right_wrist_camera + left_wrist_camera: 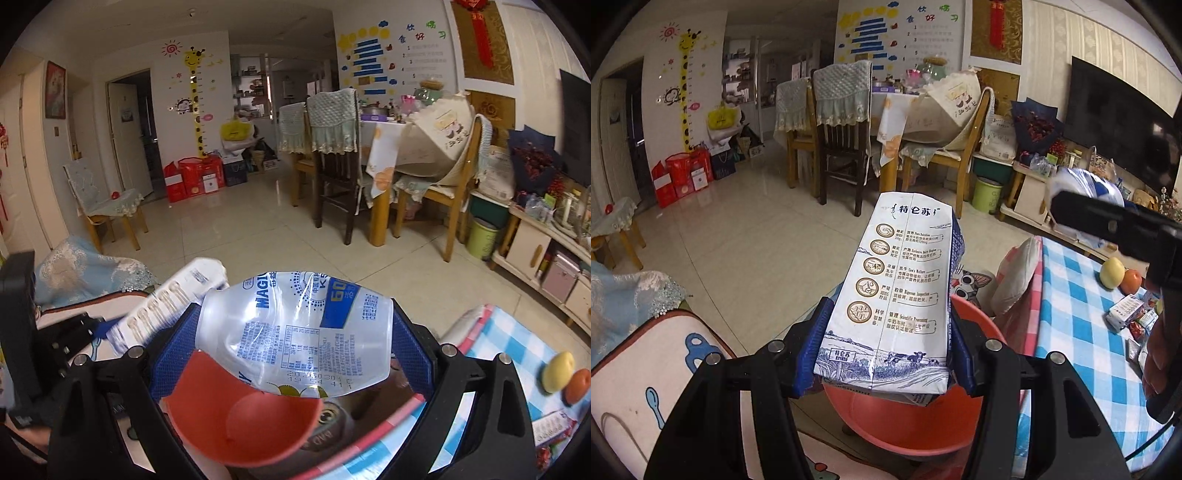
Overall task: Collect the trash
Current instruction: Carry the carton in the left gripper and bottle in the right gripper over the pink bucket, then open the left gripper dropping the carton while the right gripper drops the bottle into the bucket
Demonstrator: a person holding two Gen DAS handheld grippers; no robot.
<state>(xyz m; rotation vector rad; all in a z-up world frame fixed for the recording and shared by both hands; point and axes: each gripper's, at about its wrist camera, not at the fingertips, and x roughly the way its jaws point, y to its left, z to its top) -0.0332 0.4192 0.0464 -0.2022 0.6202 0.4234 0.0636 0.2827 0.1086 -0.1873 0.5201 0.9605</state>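
My left gripper (pixel 884 349) is shut on a white and blue milk carton (pixel 897 288), whose long body points away from me over a red plastic basin (pixel 975 325). In the right wrist view my right gripper (pixel 295 343) is shut on a crumpled clear plastic bottle (pixel 295 328) with blue print, held above the same red basin (pixel 240 417). The milk carton (pixel 166 306) and the black left gripper show at the left of that view. The right gripper's black body (pixel 1108 229) crosses the right side of the left wrist view.
A table with a blue checked cloth (pixel 1078 295) lies to the right, carrying a yellow and an orange fruit (pixel 1112 273) and small packets (pixel 1126 314). A cushioned seat (pixel 639 354) is at left. Dining chairs (pixel 842 147), a green bin (pixel 986 194) and a TV stand lie beyond open floor.
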